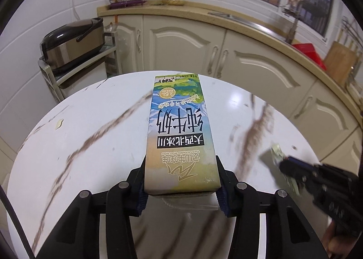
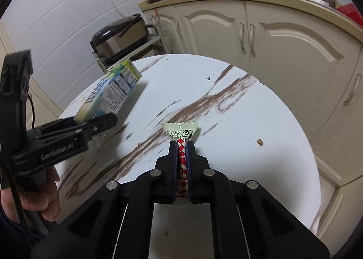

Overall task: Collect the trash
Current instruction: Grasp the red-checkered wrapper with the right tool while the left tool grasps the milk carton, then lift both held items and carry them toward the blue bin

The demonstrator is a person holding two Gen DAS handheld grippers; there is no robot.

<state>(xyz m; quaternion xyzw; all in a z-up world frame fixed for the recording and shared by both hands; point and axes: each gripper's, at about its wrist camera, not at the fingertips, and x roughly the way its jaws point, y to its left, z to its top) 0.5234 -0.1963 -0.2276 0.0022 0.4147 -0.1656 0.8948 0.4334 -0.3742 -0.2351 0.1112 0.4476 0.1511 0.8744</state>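
Milk carton [image 1: 179, 136] clamped in left gripper [image 1: 181, 181], wrapper [image 2: 182, 136] pinched in right gripper [image 2: 183, 168]

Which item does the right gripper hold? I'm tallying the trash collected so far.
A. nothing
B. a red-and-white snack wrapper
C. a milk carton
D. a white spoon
B: the right gripper is shut on the snack wrapper, while the milk carton sits in the left gripper.

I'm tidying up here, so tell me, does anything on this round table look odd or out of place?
Small bits of litter remain: a pale scrap near the table's left edge and a brown crumb toward its right. The milk carton and candy wrapper are each clamped in a gripper. Nothing spilled.
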